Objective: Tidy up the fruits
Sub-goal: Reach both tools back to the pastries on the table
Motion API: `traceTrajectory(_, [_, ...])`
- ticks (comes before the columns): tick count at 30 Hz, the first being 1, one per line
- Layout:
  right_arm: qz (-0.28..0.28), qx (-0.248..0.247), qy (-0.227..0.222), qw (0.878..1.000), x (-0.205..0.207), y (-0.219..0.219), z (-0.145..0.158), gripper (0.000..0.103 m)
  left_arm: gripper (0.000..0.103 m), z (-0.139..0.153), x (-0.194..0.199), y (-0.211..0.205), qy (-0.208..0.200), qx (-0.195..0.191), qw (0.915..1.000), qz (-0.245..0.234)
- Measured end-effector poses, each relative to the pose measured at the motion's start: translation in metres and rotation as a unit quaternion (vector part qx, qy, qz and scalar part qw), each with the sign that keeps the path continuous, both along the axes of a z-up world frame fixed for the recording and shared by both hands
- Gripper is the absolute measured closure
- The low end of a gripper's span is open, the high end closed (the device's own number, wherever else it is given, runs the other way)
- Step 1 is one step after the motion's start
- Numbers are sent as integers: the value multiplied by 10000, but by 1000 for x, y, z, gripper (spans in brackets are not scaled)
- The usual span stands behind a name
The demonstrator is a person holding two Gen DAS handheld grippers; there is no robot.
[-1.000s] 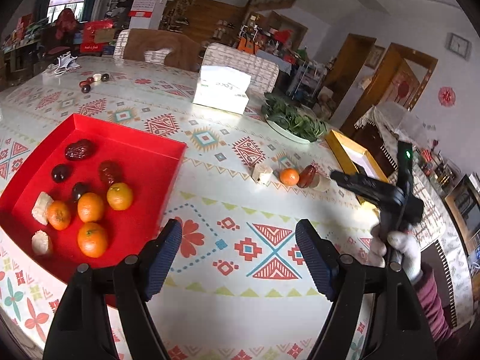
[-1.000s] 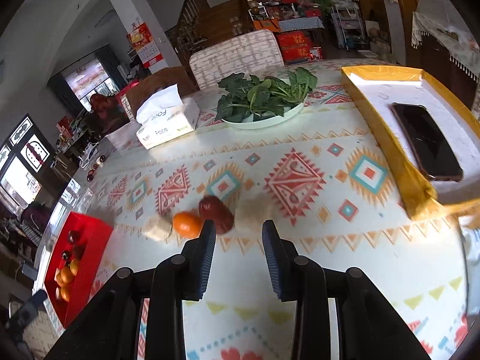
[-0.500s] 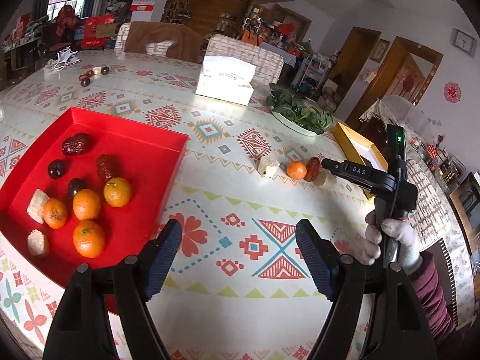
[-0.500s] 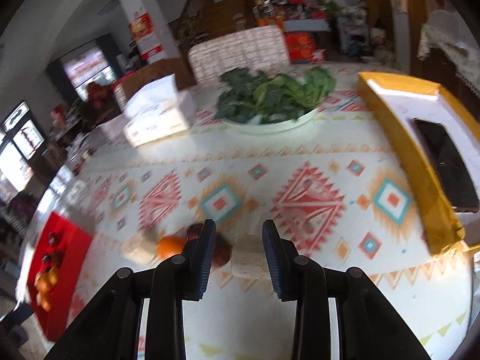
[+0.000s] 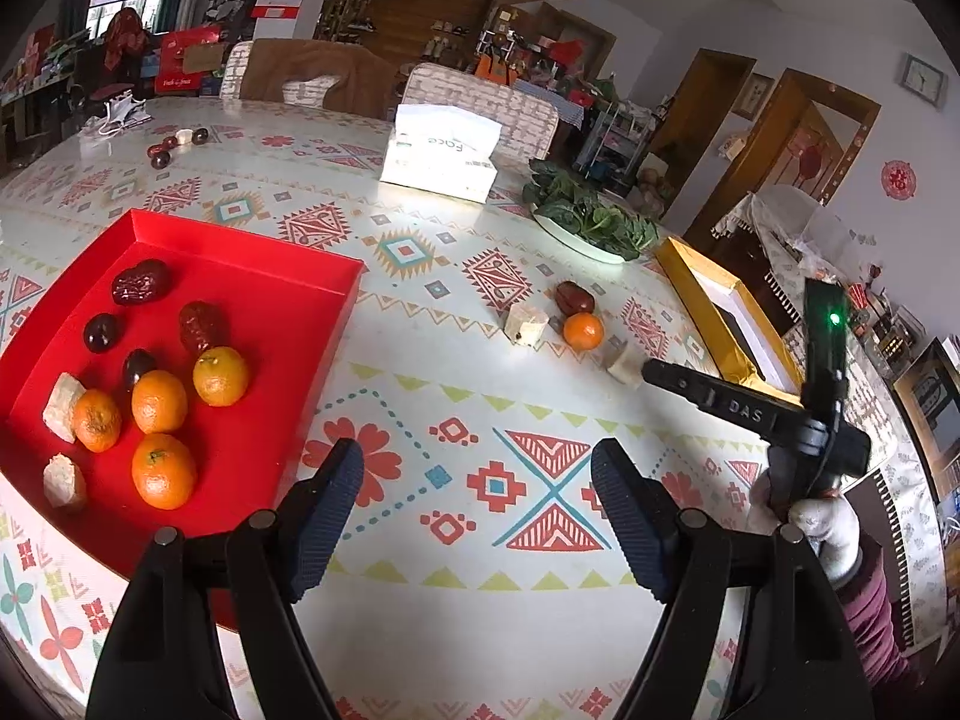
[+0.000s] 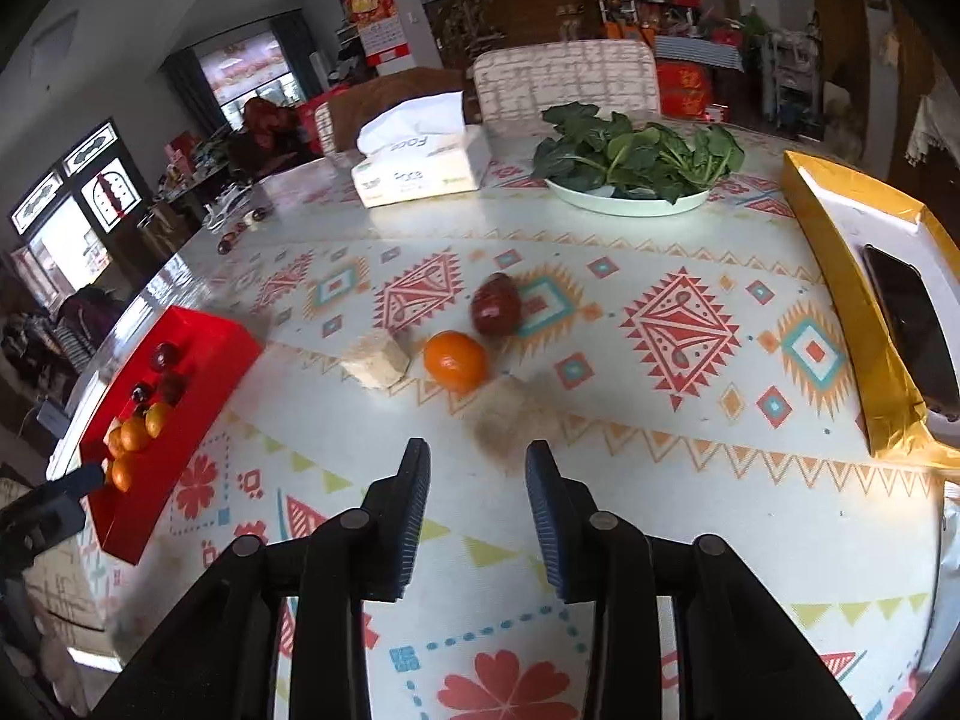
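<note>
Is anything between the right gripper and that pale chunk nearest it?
Nothing visible. The right gripper has just been opening, nothing between its jaws, and the pale chunk lies straight ahead on bare tablecloth. The orange sits beyond it, off the approach line.

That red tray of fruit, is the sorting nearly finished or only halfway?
Well along, it seems. The red tray already holds four oranges, dark dates and pale chunks. In hand: nothing yet; the right gripper, jaws just opening, points at a pale chunk ahead. The left gripper is open and empty. Left on the table: that chunk, another chunk, an orange and a date.
</note>
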State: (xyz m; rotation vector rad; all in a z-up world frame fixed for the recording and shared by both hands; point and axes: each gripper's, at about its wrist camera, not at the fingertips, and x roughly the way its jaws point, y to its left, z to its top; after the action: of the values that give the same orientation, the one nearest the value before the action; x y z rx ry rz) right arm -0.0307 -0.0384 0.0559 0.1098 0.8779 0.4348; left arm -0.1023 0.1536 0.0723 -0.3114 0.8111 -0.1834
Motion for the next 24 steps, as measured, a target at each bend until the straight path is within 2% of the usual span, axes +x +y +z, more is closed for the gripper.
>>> traceTrajectory(1, [-29, 13, 8, 10000, 3, 0, -1, 48, 25, 0, 0, -1, 0, 14, 10000, -7])
traceTrajectory(2, [-77, 2, 5, 10000, 5, 2, -3, 46, 25, 1, 1, -2, -5, 45, 10000, -12])
traceTrajectory(8, [-300, -252, -66, 9992, 21, 11, -15, 46, 25, 3, 10, -3, -77, 245, 9996, 72])
traceTrajectory(9, [-315, -281, -53, 9991, 24, 12, -18, 46, 25, 2, 15, -4, -74, 283, 9995, 98])
traceTrajectory(11, [-332, -300, -20, 9990, 27, 13, -20, 56, 25, -2, 25, -7, -23, 318, 9994, 115])
traceTrajectory(17, [-340, -188, -76, 9992, 25, 10, -22, 57, 25, -15, 56, -24, 161, 328, 9993, -28])
traceTrajectory(24, [-597, 225, 14, 9980, 26, -12, -21, 57, 25, -30, 103, -64, 110, 668, 9965, -492])
